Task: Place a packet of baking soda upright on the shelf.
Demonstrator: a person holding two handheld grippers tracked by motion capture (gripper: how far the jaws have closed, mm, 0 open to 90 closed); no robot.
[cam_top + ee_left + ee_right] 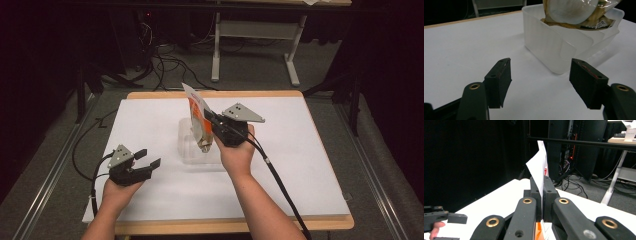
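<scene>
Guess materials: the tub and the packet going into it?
Tub: looks like frosted translucent plastic, matte; light glows through its walls, corners rounded. Packet: likely glossy plastic film with a clear window, judging by highlights and crinkles; its top edge looks white and thin between the right gripper's fingers.

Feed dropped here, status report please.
Right hand-held gripper shut on snack pouch, over clear container. Left hand-held gripper open, idle. Nothing blocking.
</scene>
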